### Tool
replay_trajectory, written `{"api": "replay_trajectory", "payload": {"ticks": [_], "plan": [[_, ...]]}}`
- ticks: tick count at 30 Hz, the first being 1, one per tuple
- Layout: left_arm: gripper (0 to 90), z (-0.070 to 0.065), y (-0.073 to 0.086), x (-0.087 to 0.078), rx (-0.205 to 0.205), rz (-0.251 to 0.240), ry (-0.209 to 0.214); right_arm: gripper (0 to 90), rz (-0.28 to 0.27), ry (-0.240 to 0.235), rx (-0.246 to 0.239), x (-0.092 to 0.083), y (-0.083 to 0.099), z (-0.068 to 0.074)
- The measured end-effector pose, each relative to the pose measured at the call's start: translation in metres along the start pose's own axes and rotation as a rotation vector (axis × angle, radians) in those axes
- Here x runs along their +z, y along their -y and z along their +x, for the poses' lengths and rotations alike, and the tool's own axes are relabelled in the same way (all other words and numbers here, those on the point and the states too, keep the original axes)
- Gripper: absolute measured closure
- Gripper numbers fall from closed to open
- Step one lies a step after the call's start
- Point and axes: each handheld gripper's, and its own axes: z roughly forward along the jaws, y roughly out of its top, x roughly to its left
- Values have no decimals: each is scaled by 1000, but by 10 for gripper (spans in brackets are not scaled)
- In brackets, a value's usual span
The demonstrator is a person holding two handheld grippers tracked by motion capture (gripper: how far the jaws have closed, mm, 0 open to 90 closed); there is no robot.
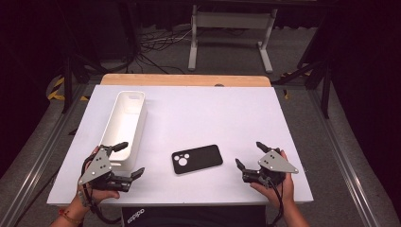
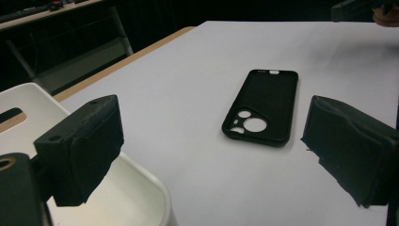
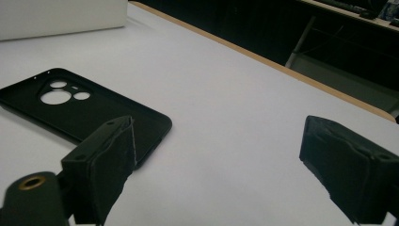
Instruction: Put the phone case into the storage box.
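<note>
White table (image 1: 198, 113), phone case (image 1: 197, 159), white bin (image 1: 124, 127)

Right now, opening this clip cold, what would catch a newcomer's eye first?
The black phone case lying flat, camera cutouts showing, near the middle front of the white table, stands out most. The left gripper and the right gripper flank it with fingers open and nothing between them. A long white bin lies along the table's left side, beside the left gripper.

Phone case (image 1: 196, 159): black, matt, smooth, rubbery-looking plastic. Bin (image 1: 124, 126): white plastic, smooth, slight sheen. Counter (image 1: 198, 113): white, matt, smooth top; wood-look far edge. Jaws: black, matt, rough-edged padding. Gripper plates: grey, matt.
</note>
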Motion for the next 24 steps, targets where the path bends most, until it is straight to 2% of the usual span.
{"api": "replay_trajectory", "payload": {"ticks": [3, 6, 7, 10, 13, 15, 17, 18, 19, 22, 24], "plan": [[64, -1, 1, -1, 14, 7, -6, 115, 6, -6, 5, 1, 0, 0], [64, -1, 2, -4, 8, 5, -6, 117, 9, -11, 7, 2, -2, 1], [64, -1, 3, -7, 9, 3, -10, 135, 11, -17, 11, 3, -3, 2], [64, -1, 7, -12, 2, 11, -19, 215, 12, -44, -18, 10, -8, 3], [64, -2, 9, -17, -3, 2, -52, 366, -2, -94, -26, 16, -15, 3], [65, -2, 8, -20, 4, 2, -56, 461, 8, -97, -37, 20, -18, 3], [67, -2, 8, -20, 8, 13, -58, 635, 23, -104, -43, 23, -21, 4], [68, -2, 8, -20, 8, 13, -58, 635, 23, -104, -43, 23, -21, 4], [69, -3, 10, -20, 4, 18, -64, 780, 34, -141, -39, 28, -26, 5], [70, -4, 11, -23, 9, 20, -65, 875, 72, -168, -64, 40, -36, 10], [71, -5, 11, -24, 22, 17, -71, 892, 89, -174, -75, 45, -39, 12]]}}
